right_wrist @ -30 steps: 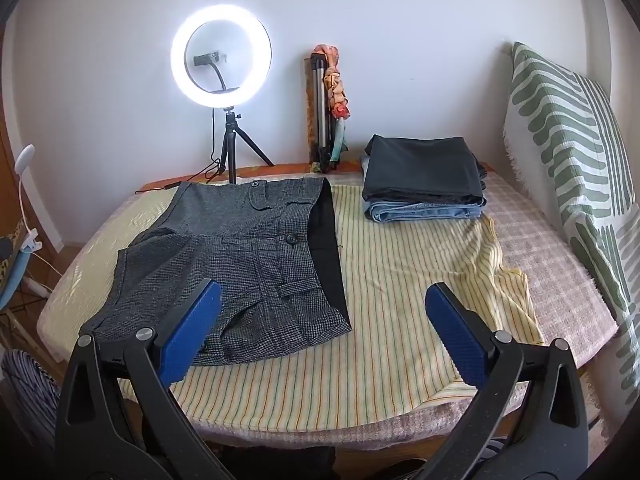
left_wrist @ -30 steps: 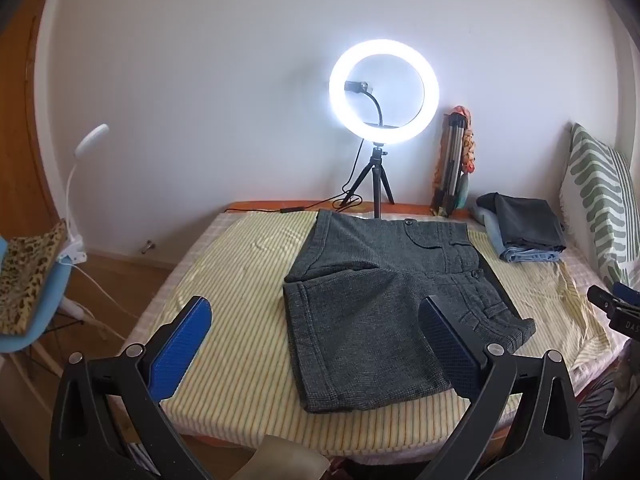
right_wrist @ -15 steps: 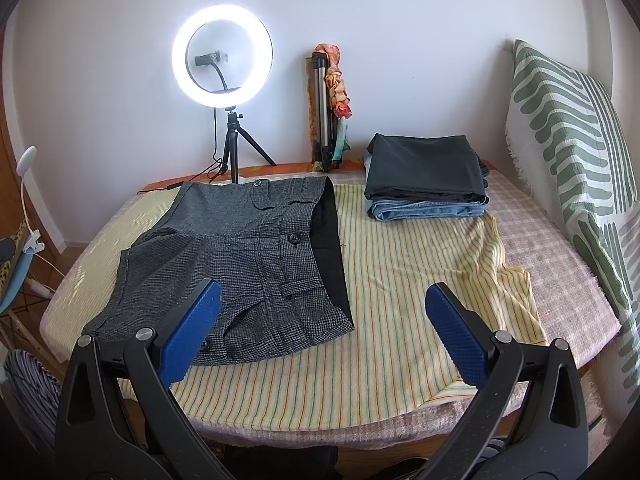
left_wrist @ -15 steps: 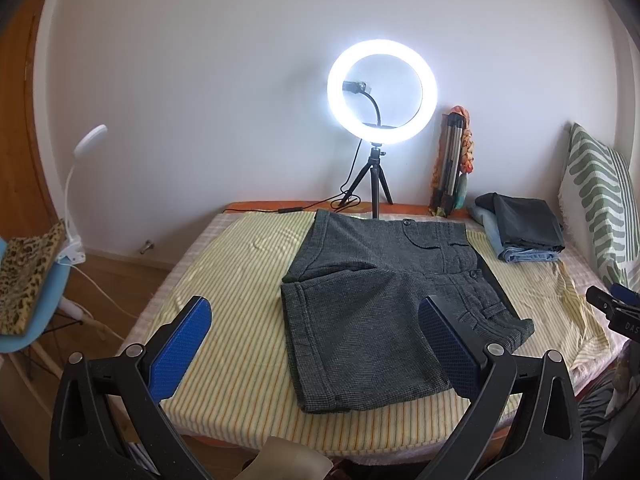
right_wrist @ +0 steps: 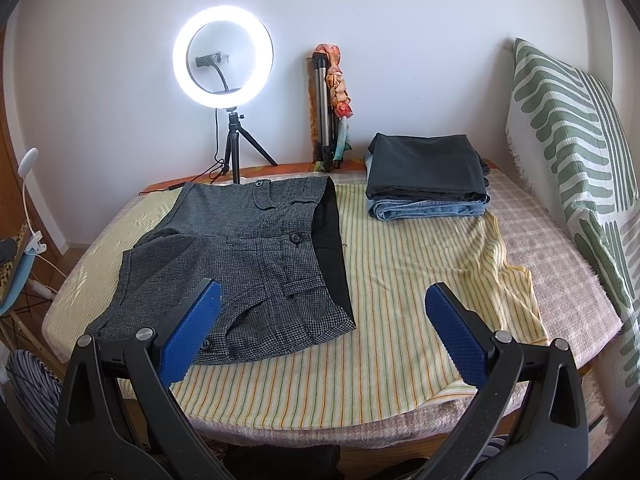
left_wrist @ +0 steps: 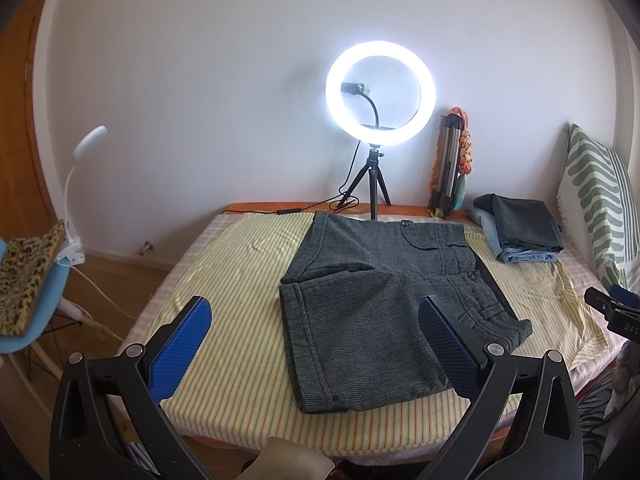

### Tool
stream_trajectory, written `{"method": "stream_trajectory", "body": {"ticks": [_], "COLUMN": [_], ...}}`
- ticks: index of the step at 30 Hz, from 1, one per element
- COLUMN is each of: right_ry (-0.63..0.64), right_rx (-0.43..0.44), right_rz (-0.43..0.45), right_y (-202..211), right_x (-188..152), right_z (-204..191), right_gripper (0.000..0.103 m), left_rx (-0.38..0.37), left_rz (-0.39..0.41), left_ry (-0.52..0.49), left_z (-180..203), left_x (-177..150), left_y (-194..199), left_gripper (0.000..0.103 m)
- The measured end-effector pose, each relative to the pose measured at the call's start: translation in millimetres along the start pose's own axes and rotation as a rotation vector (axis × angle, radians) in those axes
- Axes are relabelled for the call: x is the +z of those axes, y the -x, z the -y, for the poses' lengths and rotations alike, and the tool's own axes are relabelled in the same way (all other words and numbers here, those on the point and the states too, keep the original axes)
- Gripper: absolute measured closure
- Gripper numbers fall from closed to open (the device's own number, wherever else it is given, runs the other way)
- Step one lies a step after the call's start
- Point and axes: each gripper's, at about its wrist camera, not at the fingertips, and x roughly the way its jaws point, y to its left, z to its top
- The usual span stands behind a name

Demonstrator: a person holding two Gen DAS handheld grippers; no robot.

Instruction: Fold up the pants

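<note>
Grey tweed shorts point(left_wrist: 372, 296) lie spread flat on the striped yellow cloth point(left_wrist: 236, 320) on the table, waistband to the right, legs to the left. They also show in the right wrist view point(right_wrist: 248, 256), with the dark lining showing at the waist. My left gripper point(left_wrist: 316, 340) is open and empty, held above the table's near edge in front of the shorts' near leg. My right gripper point(right_wrist: 324, 328) is open and empty, held near the front edge, to the right of the shorts' waist.
A lit ring light on a tripod point(left_wrist: 378, 120) stands at the back edge. A stack of folded dark pants and jeans point(right_wrist: 426, 176) lies at the back right. A green-patterned pillow point(right_wrist: 576, 152) leans at the right. A blue chair point(left_wrist: 28, 280) stands left of the table.
Both views have shifted only slightly. The shorts and both open grippers stand as before.
</note>
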Motion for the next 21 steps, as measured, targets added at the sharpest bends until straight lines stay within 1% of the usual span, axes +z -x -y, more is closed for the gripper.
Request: {"method": "stream_trajectory", "body": {"ticks": [21], "right_ry": [-0.001], "right_rx": [0.003], "right_rz": [-0.004], "right_y": [-2.1], "right_x": [-1.6], "right_z": [-0.1], "right_gripper": [0.0], "left_rx": [-0.001], "left_rz": [-0.004], "left_ry": [-0.001], "left_z": [4.0], "left_x": [1.1], "left_y": [-1.8], "left_gripper": [0.0]}}
